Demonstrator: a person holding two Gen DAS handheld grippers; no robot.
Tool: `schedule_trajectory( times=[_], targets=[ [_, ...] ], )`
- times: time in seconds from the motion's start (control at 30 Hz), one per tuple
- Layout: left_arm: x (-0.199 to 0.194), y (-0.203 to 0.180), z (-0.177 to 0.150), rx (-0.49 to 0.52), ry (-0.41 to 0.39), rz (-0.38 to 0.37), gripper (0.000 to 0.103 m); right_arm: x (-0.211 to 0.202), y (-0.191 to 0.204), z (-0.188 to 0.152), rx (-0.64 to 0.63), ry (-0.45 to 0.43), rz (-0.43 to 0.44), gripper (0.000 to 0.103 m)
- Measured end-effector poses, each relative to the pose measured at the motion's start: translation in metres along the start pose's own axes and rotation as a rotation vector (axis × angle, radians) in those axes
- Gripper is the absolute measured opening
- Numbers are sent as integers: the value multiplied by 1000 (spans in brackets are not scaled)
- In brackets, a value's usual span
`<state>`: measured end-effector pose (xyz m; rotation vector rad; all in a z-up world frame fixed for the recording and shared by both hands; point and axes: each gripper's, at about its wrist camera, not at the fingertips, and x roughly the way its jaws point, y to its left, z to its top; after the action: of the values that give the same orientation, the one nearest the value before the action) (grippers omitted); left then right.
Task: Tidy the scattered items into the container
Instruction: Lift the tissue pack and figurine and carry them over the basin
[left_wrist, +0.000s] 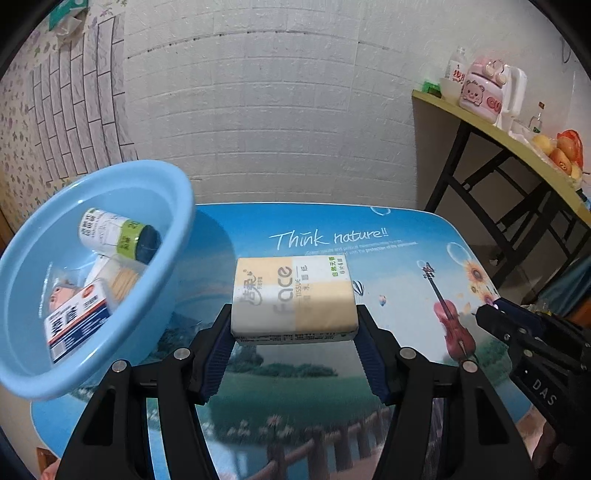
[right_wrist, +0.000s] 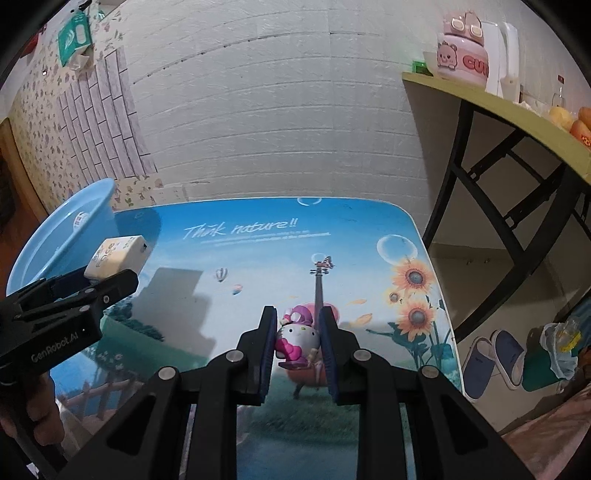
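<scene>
The desk carried a printed nature scene with sky, sunflowers, a violin and the words "Think nature!!", and it stood against a white brick-patterned wall. On its left side, seen from the left wrist view, sat the blue basin, tilted in the fisheye picture, and already holding a white cylindrical bottle with a dark cap, a flat red-white-and-blue box and a clear pack of pale sticks. Just right of the basin, and clear above the desk surface, the tissue pack lay crosswise between the fingers of the left claw; the claw stood about half open with its blue pads pressed on the two short ends of the pack, so it had the pack firmly in its grip, the printed "Face" side up. In the right wrist view the same pack showed at the left edge, held in front of the basin. The right claw was closed down narrow on a small Hello Kitty figurine, white with a pink bow and a pink hat, upright between the pads near the fingertips, above the violin print on the right half of the desk, well apart from the basin. From the left wrist view the right claw appeared at the right edge, but the figurine could not be made out there.
</scene>
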<state>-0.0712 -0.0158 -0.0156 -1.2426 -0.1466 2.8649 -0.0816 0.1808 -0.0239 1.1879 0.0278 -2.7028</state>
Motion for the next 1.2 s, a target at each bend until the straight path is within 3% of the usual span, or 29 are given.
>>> schedule_trajectory(
  times=[0.3, 0.77, 1.2],
  targets=[
    [-34, 8, -27, 9, -20, -22, 60, -18, 22, -9, -20, -2, -1, 24],
    [-45, 32, -64, -27, 22, -32, 60, -16, 55, -28, -53, 42, 11, 24],
    [-48, 40, -63, -41, 10, -37, 60, -13, 66, -32, -73, 58, 14, 24]
  ],
)
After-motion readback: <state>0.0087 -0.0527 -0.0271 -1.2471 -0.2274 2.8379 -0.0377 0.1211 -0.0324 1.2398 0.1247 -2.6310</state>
